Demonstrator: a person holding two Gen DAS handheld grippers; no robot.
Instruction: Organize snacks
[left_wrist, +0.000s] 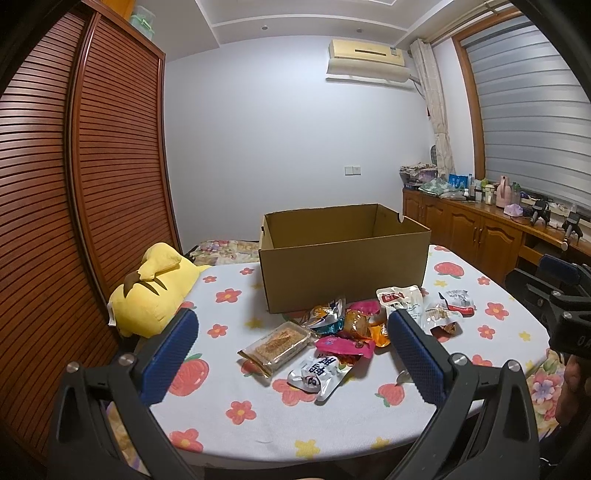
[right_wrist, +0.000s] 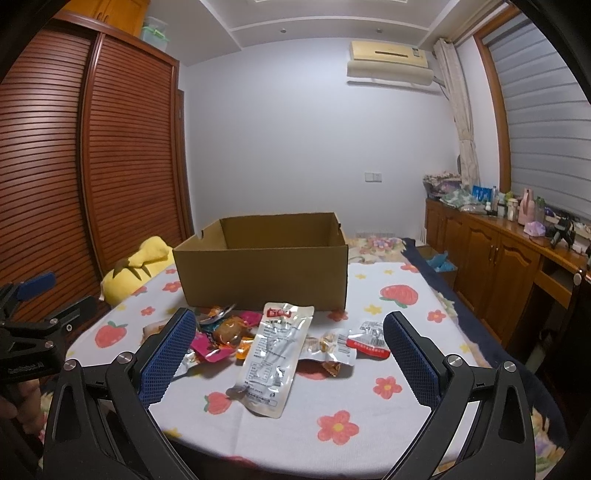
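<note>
Snacks: a loose heap of packets on the flowered tablecloth, all lying just in front of the cardboard box, which stands open-topped.

Left gripper: blue-padded jaws spread wide, holding nothing, hovering above the cloth. Between its jaws lie the clear-wrapped cracker tray, long axis running from near-left up toward the box; the pink packet, lying crosswise; and the silver pouch, long axis slanting from near-left to far-right, nearest the gripper.

Right gripper: jaws likewise spread wide and empty, hovering. Between them lies the long white pouch, red label end toward the box, long axis running from the box toward the gripper, slightly slanted. To its right, the red-banded small packet lies well in front of the box, near the right jaw.

Yellow plush toy: left of the box, at the table's edge.
</note>
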